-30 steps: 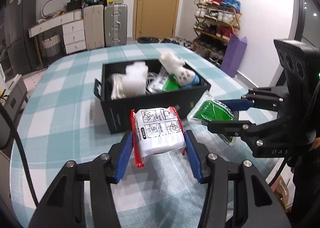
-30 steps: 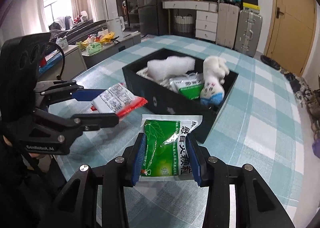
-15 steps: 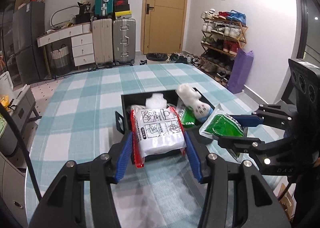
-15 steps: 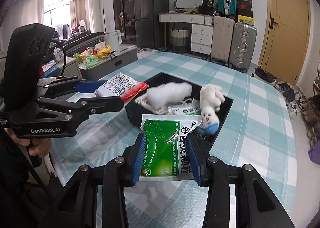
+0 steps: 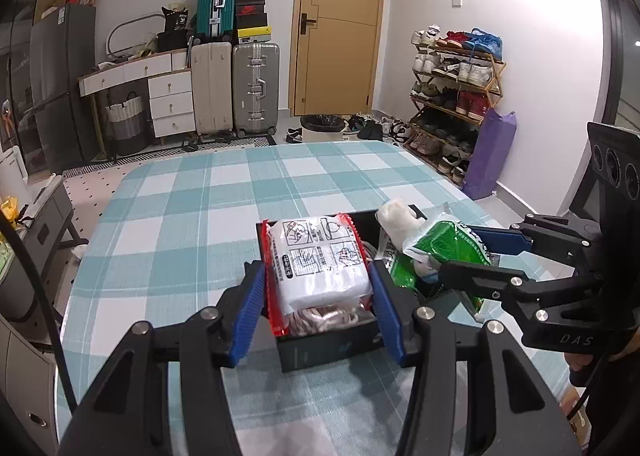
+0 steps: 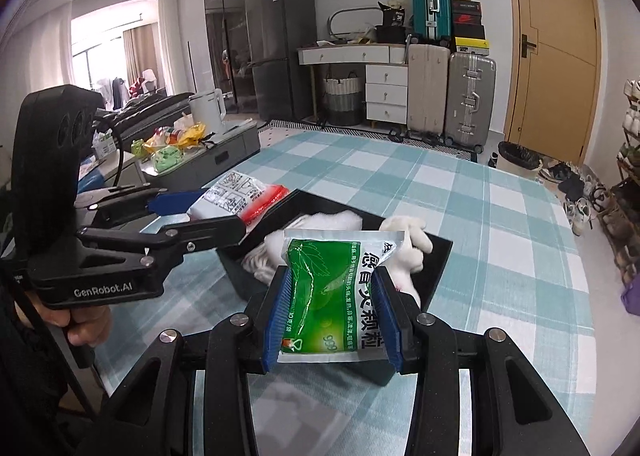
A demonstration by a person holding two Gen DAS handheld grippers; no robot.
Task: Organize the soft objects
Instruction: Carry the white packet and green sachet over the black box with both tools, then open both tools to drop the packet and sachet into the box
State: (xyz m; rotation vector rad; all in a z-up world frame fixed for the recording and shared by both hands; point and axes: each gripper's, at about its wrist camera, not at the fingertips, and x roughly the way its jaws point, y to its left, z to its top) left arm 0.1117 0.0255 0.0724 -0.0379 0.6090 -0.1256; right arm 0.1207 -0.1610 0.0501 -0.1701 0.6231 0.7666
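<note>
Packets look light and squashy — my left hand-held gripper [image 5: 318,288] pinches the white packet [image 5: 320,260] at its sides, my right hand-held gripper [image 6: 332,316] the green sachet [image 6: 334,296], centre frame.

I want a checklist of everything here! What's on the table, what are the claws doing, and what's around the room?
Surface: table with teal checked cloth.
Job's things: black bin holding a white plush toy and white soft items; white-and-red packet; green packet.
Clutter: nothing seen on the cloth.
Grippers: left gripper shut on the white-and-red packet; right gripper shut on the green packet; both held above the bin.
Cables: black cable at the left edge.
Surroundings: suitcases, shoe rack, door, fridge.
</note>
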